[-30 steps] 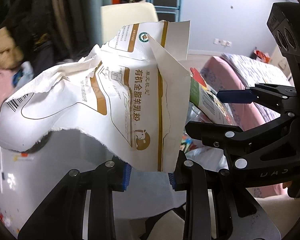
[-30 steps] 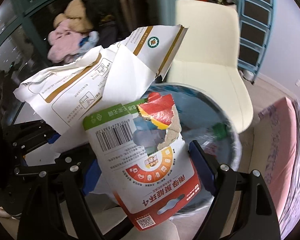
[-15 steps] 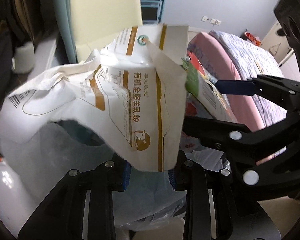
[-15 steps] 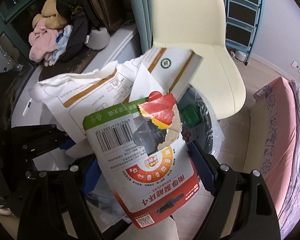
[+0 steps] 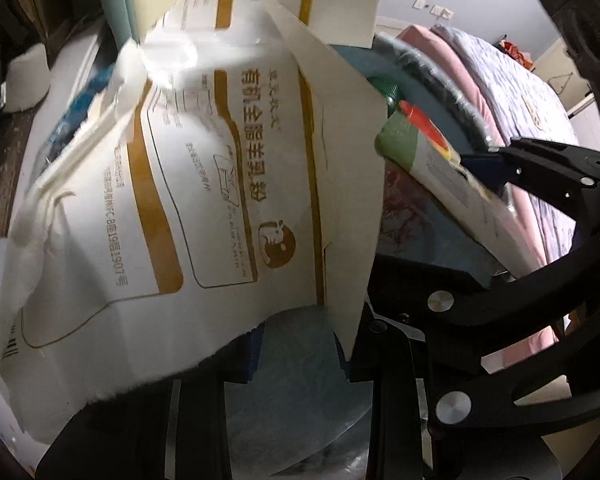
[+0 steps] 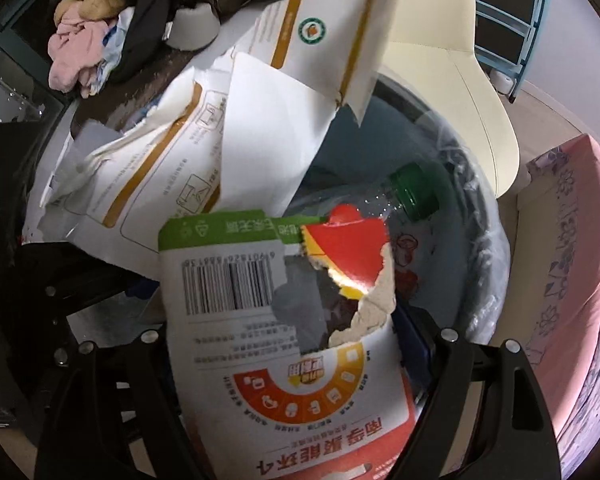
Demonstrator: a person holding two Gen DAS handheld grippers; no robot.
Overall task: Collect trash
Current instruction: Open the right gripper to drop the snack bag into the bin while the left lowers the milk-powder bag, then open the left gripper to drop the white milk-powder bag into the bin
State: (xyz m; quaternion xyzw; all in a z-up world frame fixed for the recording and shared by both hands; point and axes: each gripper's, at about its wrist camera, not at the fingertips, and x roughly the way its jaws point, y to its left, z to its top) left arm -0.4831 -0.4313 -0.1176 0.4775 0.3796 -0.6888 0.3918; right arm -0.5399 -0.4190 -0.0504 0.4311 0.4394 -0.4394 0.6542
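My left gripper is shut on a torn white and gold carton, held over the trash bin; the carton also shows in the right wrist view. My right gripper is shut on a torn white, red and green packet, seen edge-on in the left wrist view. Below both is a round trash bin lined with a clear bag, holding a clear bottle with a green cap.
A cream chair stands just behind the bin. A pink bed is at the right. A pile of clothes and a white bowl lie at the far left. A blue shelf stands at the back.
Both grippers have moved forward and down with their trash, so the bin now sits right under them and looks much larger. The bottle inside has come into view.
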